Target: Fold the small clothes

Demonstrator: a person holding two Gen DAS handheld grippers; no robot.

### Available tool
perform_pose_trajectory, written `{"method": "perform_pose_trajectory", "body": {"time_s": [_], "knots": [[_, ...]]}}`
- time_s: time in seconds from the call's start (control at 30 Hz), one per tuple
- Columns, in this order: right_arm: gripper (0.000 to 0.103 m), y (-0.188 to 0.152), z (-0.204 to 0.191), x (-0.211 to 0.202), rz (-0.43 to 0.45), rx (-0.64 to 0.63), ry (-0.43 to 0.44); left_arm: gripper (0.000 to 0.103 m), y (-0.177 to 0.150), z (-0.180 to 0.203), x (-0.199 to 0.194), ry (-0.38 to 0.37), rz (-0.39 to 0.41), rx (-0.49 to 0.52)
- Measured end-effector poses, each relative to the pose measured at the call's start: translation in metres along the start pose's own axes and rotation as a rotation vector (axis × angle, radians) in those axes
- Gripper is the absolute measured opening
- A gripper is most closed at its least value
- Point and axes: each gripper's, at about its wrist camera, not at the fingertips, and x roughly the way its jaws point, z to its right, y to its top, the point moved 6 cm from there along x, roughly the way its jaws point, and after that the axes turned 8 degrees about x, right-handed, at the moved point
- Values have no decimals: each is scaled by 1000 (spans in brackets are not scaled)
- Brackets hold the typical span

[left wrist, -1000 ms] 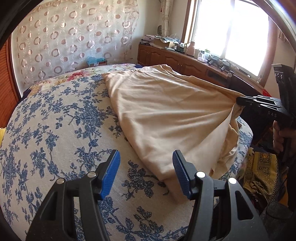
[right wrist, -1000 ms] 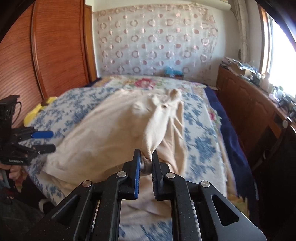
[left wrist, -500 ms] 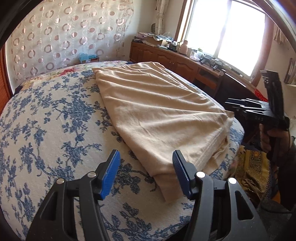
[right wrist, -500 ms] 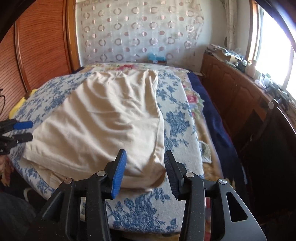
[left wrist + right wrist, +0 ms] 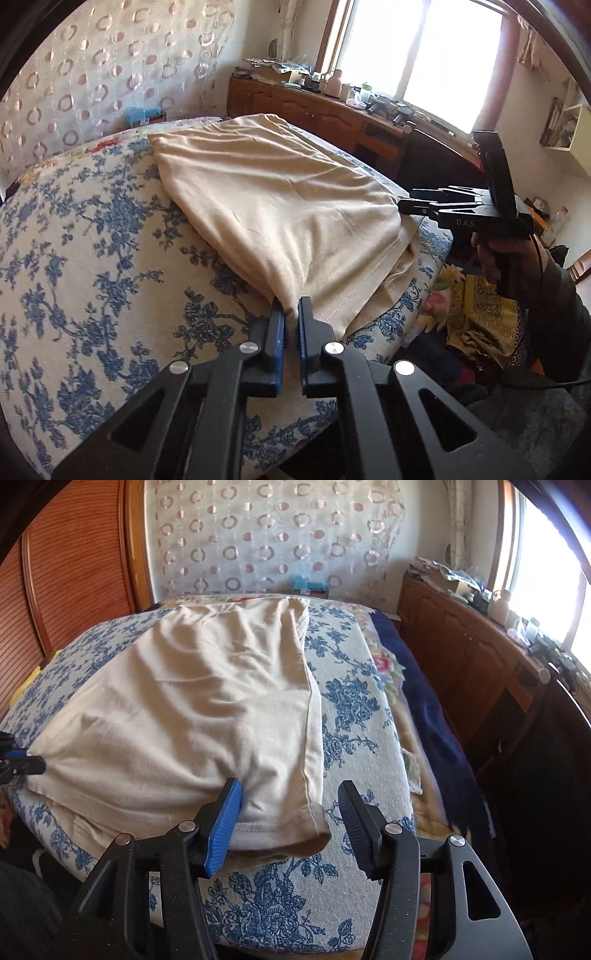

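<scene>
Beige garment (image 5: 280, 206) on the floral bedspread (image 5: 92, 258)

Folded lengthwise, lying flat along the bedspread, hemmed end at its near edge.

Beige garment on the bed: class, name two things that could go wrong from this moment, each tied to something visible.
1. The left gripper pinches only a small corner of the beige garment; a pull might slip it free.
2. The right gripper is open around the other corner; lifting one-sided could skew the fold on the floral bedcover.
</scene>
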Motion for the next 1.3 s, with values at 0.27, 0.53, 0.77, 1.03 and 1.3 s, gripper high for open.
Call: {"method": "perform_pose_trajectory", "body": {"time_s": [0.27, 0.53, 0.77, 1.03, 1.3], "knots": [[62, -5, -5, 4, -31, 21, 42, 3, -7, -12, 3, 28, -40, -24], [61, -11, -13, 7, -56, 13, 90, 3, -10, -16, 9, 32, -63, -28], [10, -11, -29, 7, -61, -14, 170, 5, -10, -18, 13, 25, -68, -52], [4, 17, -27, -32, 116, 52, 242, 3, 33, -22, -32, 51, 113, -48], [4, 90, -32, -43, 228, 46, 265, 3, 100, -73, -35, 90, 192, -77]]}}
